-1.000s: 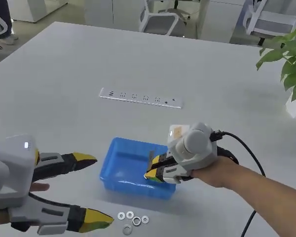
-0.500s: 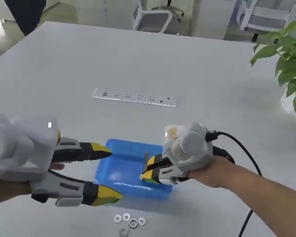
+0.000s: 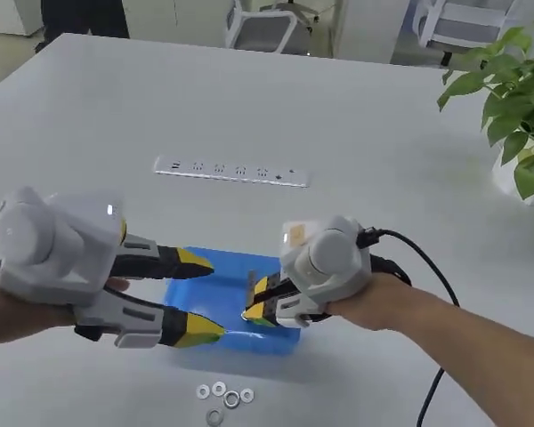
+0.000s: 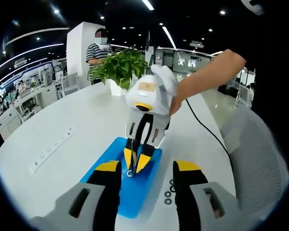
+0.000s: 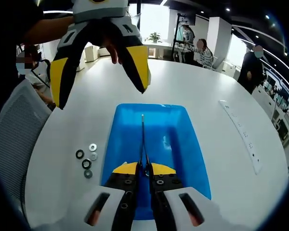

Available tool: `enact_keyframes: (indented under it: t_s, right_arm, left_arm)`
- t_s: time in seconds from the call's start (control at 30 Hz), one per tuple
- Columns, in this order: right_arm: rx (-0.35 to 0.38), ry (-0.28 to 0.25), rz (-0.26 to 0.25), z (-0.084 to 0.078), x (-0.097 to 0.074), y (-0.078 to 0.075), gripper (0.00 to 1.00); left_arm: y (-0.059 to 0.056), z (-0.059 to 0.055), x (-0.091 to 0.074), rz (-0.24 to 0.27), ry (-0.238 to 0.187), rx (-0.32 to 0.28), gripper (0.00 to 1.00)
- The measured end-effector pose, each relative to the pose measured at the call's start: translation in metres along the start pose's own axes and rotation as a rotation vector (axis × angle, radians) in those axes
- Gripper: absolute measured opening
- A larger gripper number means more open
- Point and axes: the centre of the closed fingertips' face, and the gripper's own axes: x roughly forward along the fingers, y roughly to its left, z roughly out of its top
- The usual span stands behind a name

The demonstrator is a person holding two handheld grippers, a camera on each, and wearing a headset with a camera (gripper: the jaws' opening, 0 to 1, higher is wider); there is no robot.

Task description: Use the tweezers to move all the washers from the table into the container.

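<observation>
5 washers are lying in a loose little cluster on the white table, just beside the near long wall of the blue container. All 5 are outside it. In the right gripper view they're off to the left of the container, clear of its wall.

So the right gripper has its jaws pinched together on the tweezers. The tweezers stick straight out from between the yellow tips and run over the inside of the container, ending somewhere around the middle of it. Can't tell if the tip touches the container floor, and whatever is at the very tip is too small to make out.

Meanwhile the left gripper has its jaws spread wide with nothing between them, hovering at the left end of the container and pointing at the right gripper. In the head view, 1 yellow tip is over the far rim and the other is over the near rim. The 2 grippers face each other nose to nose across the container, near but not touching.

Further back there's a white power strip lying flat on the table, well apart from the container. A green plant is at the right edge, a black cable trails off the right gripper, and an office chair stands past the far side.
</observation>
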Motion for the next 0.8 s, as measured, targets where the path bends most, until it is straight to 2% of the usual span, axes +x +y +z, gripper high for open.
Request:
enact_keyframes:
  t_s: [0.33, 0.6, 0.8]
  right_arm:
    - [-0.01, 0.003, -0.002, 0.0, 0.0, 0.0, 0.09]
    - [-0.022, 0.004, -0.001, -0.001, 0.0, 0.001, 0.09]
    - [-0.03, 0.005, 0.001, -0.001, -0.001, 0.002, 0.09]
  left_arm:
    - [0.01, 0.012, 0.016, -0.019, -0.018, 0.028, 0.31]
    - [0.013, 0.018, 0.031, -0.033, -0.011, 0.067, 0.24]
    - [0.015, 0.017, 0.039, -0.047, 0.002, 0.08, 0.22]
